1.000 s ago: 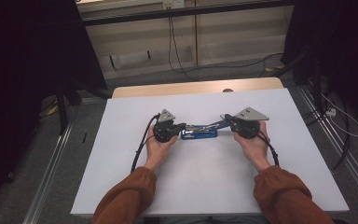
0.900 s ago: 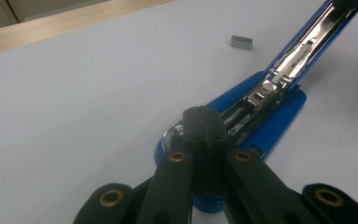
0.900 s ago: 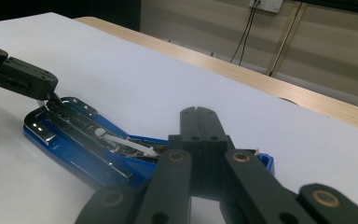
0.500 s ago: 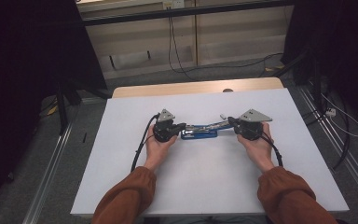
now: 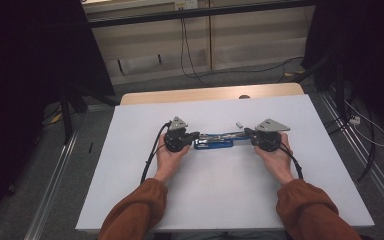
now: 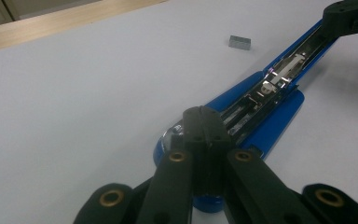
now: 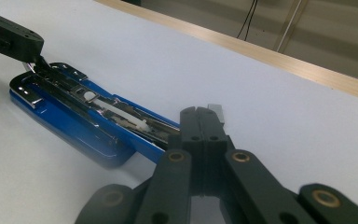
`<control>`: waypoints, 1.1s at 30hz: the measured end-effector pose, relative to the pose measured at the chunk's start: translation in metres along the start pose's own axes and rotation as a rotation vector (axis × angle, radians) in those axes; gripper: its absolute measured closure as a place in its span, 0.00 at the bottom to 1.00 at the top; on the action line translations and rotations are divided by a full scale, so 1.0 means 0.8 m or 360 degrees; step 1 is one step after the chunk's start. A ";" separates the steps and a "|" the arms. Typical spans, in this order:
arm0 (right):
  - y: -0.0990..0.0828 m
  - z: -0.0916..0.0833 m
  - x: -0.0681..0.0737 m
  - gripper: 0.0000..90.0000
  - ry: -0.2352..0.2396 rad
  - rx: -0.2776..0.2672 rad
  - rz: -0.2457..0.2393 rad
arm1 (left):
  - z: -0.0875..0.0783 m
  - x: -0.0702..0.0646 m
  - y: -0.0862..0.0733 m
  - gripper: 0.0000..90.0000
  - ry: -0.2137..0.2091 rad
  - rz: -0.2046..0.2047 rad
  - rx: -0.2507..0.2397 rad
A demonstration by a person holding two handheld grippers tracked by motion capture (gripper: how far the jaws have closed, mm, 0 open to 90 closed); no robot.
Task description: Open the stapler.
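A blue stapler [image 5: 214, 143] lies opened out flat on the white table [image 5: 130, 165], its metal staple channel facing up [image 6: 270, 107] [image 7: 74, 116]. My left gripper [image 5: 196, 135] is shut, and its tips [image 6: 203, 116] rest on the stapler's left, hinge end. My right gripper [image 5: 247, 132] is also shut, with its tips [image 7: 203, 114] at the far end of the stapler's long arm. Each gripper view also shows the other gripper at the stapler's opposite end. A small silver block of staples [image 5: 239, 124] [image 6: 239, 42] [image 7: 216, 111] lies just behind the arm, near the right gripper.
The white table top has a wooden strip [image 5: 210, 94] along its far edge. Cables [image 5: 152, 155] trail from both grippers toward the person. Dark stands and floor cables [image 5: 365, 130] flank the table on both sides.
The right hand has shifted very slightly toward the person. The left hand and the stapler stay where they were.
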State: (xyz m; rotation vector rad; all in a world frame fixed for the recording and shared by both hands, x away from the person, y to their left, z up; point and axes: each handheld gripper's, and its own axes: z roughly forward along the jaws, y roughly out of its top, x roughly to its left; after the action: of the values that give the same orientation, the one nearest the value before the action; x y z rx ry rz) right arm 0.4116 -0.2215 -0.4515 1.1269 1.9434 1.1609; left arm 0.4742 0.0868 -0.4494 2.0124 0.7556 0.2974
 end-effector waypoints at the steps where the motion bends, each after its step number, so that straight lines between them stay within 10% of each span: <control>1: 0.000 0.000 0.000 1.00 0.0001 0.0003 0.0003 | 0.000 0.000 0.000 1.00 -0.0002 -0.0005 0.0001; 21: -0.001 0.001 -0.002 0.99 0.0010 0.0005 0.0045 | -0.006 -0.002 0.007 1.00 -0.0005 0.0010 -0.0038; 30: 0.001 -0.001 -0.003 0.92 0.0035 -0.0038 0.0080 | -0.012 -0.004 0.011 0.85 0.0032 0.0021 -0.0078; 33: 0.001 -0.003 -0.006 0.84 0.0027 -0.0066 0.0126 | -0.018 0.002 0.013 0.63 0.0054 -0.0019 -0.0085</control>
State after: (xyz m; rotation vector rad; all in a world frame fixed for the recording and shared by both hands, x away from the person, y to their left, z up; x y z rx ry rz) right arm 0.4123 -0.2261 -0.4493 1.1853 1.8937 1.2509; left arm 0.4728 0.0939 -0.4336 1.9562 0.7729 0.3417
